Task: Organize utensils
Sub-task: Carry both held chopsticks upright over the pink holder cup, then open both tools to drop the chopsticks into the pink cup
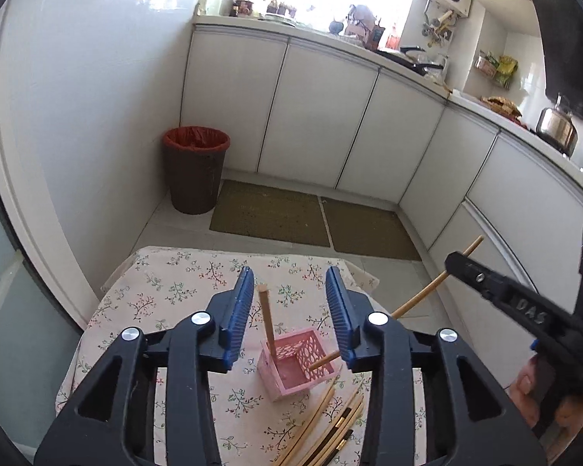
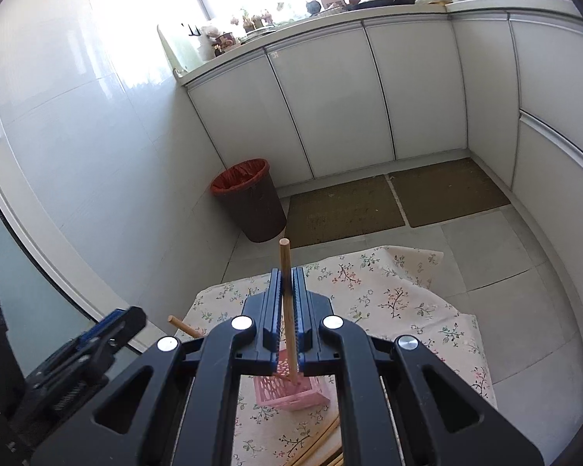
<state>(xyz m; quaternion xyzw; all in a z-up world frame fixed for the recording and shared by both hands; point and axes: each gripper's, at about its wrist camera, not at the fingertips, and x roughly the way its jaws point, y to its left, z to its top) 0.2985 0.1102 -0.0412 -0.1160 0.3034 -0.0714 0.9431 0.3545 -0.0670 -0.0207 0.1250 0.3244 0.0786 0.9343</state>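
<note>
A pink perforated basket stands on the floral tablecloth, with one wooden chopstick standing in it. My left gripper is open and empty above the basket. My right gripper is shut on a wooden chopstick whose lower tip reaches into the basket. In the left wrist view the right gripper comes in from the right, holding that chopstick slanted. Several loose chopsticks lie in front of the basket.
The small table stands in a kitchen. A brown bin with a red liner stands by the wall. Two floor mats lie before white cabinets. A kettle sits on the counter.
</note>
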